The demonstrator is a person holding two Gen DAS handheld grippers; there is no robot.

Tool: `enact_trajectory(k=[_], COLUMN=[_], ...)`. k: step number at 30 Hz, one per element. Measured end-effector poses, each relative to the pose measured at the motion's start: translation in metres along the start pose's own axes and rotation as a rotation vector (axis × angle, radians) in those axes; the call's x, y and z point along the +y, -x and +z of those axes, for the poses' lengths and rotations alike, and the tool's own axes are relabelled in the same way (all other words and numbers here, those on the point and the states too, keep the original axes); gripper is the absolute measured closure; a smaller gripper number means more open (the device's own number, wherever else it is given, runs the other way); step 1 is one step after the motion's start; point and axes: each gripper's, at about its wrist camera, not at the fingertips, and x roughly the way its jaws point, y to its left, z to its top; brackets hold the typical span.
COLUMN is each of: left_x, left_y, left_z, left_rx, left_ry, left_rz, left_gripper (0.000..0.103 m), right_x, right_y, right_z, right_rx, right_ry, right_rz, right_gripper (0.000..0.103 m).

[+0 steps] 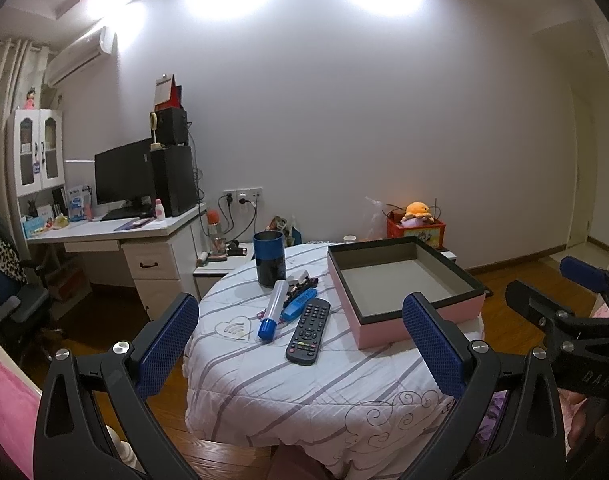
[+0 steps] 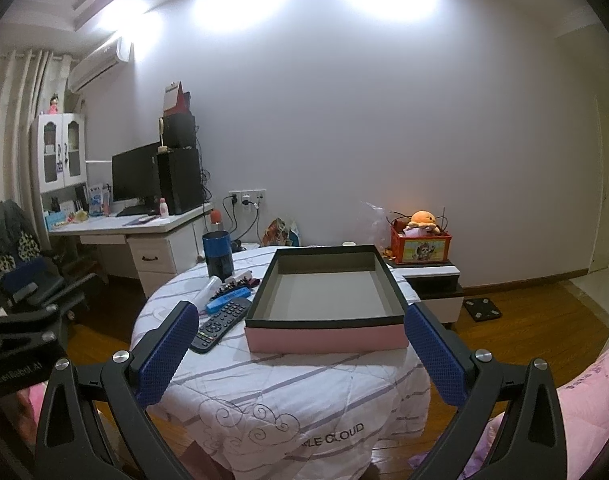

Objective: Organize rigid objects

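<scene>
A round table under a striped white quilt holds an empty pink box with a black rim, a black remote, a clear tube with a blue cap, a blue flat case, a small dark cluttered item and a dark blue cylinder. My left gripper is open and empty, held short of the table. My right gripper is open and empty, in front of the pink box; the remote lies to its left. The right gripper also shows in the left wrist view.
A white desk with a monitor and speakers stands at the back left, an office chair at the far left. A red toy box sits on a low cabinet behind the table. Pink bedding lies at the right.
</scene>
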Motion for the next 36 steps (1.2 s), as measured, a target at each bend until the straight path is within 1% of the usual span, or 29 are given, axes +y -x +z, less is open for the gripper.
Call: enact_trajectory(k=[5, 11, 17, 20, 26, 36], left_x=[-0.003, -0.005, -0.004, -0.005, -0.008, -0.009], left_y=[-0.007, -0.022, -0.048, -0.061, -0.089, -0.133], left_z=[-0.001, -0.001, -0.002, -0.001, 0.004, 0.022], left_rx=[0.013, 0.043, 0.091, 0.115, 0.162, 0.190], left_ry=[-0.010, -0.009, 0.004, 0.001, 0.013, 0.019], left_rz=[0.006, 0.009, 0.006, 0.003, 0.001, -0.009], left_gripper=[0.000, 0.000, 0.000, 0.000, 0.000, 0.000], right_x=[-0.003, 0.001, -0.016, -0.029, -0.043, -0.062], right_y=[-0.008, -0.024, -0.042, -0.053, -0.075, -0.119], right_z=[0.001, -0.002, -0.005, -0.002, 0.006, 0.019], right_rx=[0.013, 0.037, 0.075, 0.094, 0.122, 0.192], right_ry=[-0.040, 0.000, -0.052, -0.075, -0.070, -0.037], right_rz=[0.067, 0.076, 0.062, 0.031, -0.009, -0.044], right_gripper=[0.000, 0.000, 0.000, 0.000, 0.000, 0.000])
